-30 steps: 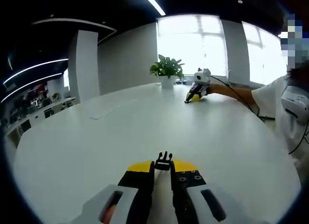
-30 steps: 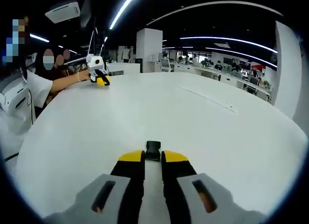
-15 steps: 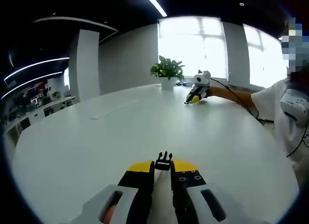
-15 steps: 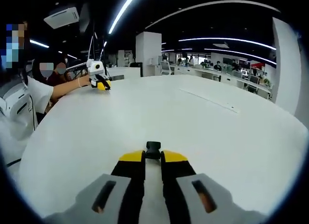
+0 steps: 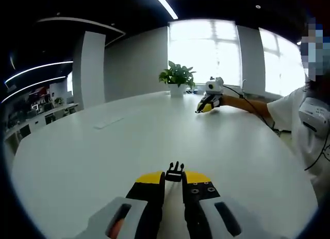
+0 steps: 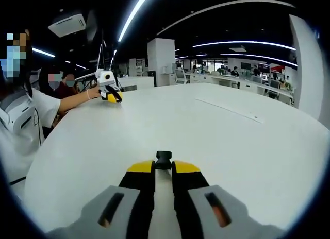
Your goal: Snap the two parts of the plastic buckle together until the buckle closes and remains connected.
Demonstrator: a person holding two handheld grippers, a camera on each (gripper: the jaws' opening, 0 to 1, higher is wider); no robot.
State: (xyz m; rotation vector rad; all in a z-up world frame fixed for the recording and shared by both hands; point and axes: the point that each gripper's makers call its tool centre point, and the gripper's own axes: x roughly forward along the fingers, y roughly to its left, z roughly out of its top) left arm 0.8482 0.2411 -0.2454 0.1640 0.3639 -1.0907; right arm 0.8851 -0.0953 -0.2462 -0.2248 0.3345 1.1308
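Left hand-held gripper (image 5: pixel 173 179): clenched on the pronged buckle part (image 5: pixel 175 172), its yellow-tipped jaws nearly together; the black prongs stick out past the tips, above the tabletop (image 5: pixel 103 156).
Right hand-held gripper (image 6: pixel 163 168): clenched on the socket buckle part (image 6: pixel 163 159), a small black block pinched between the yellow tips and poking forward.
Buckle state: the two halves are well apart, one in each gripper, not joined.
Across the tabletop, left gripper view: the right hand-held gripper appears far off at the right, near the far edge, white-bodied with a yellow tip, held at the end of an outstretched arm (image 5: pixel 247 102) with a cable trailing from it.
Across the tabletop, right gripper view: the left hand-held gripper appears far off at the upper left, held out the same way.
Person: a white-sleeved torso (image 5: pixel 304 125) sits at the table's edge, at the right of the left gripper view.
Other things: a potted plant (image 5: pixel 178 78) stands just beside the far gripper, in front of bright windows; a thin pale strip (image 5: pixel 108 123) lies flat on the tabletop, away from both grippers.
In the way: bare white surface lies between the two grippers.
Background: an office with desks and ceiling light strips behind the right gripper view; another seated person (image 6: pixel 56 84) shows at its left.
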